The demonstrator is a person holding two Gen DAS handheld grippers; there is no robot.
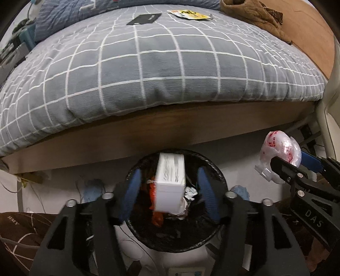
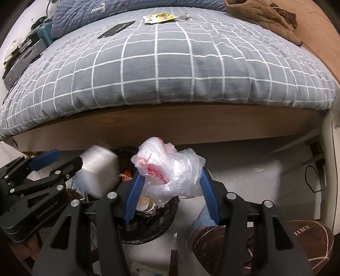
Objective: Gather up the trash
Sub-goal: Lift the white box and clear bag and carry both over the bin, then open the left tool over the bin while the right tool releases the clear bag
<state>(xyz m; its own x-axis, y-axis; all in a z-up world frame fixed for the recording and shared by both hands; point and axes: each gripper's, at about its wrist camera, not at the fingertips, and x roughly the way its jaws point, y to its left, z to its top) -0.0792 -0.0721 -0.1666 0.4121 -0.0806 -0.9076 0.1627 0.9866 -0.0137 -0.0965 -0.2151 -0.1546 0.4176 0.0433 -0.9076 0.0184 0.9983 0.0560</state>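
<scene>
A white box (image 1: 170, 182) is blurred between the spread fingers of my left gripper (image 1: 169, 193), right above a black-lined trash bin (image 1: 174, 240) that holds red and foil scraps. The pads stand clear of the box's sides. The box (image 2: 98, 169) and the left gripper (image 2: 63, 163) also show in the right wrist view. My right gripper (image 2: 170, 191) is shut on a crumpled clear plastic bag with red print (image 2: 167, 172), just right of the bin (image 2: 153, 225). The bag (image 1: 280, 152) also shows at the right of the left wrist view.
A bed with a grey checked quilt (image 1: 159, 63) fills the upper view above a wooden frame (image 1: 148, 131). On it lie a black card (image 1: 144, 19), a yellow wrapper (image 1: 189, 14) and brown cloth (image 1: 255, 14). Brown slippers (image 2: 265, 240) stand on the floor.
</scene>
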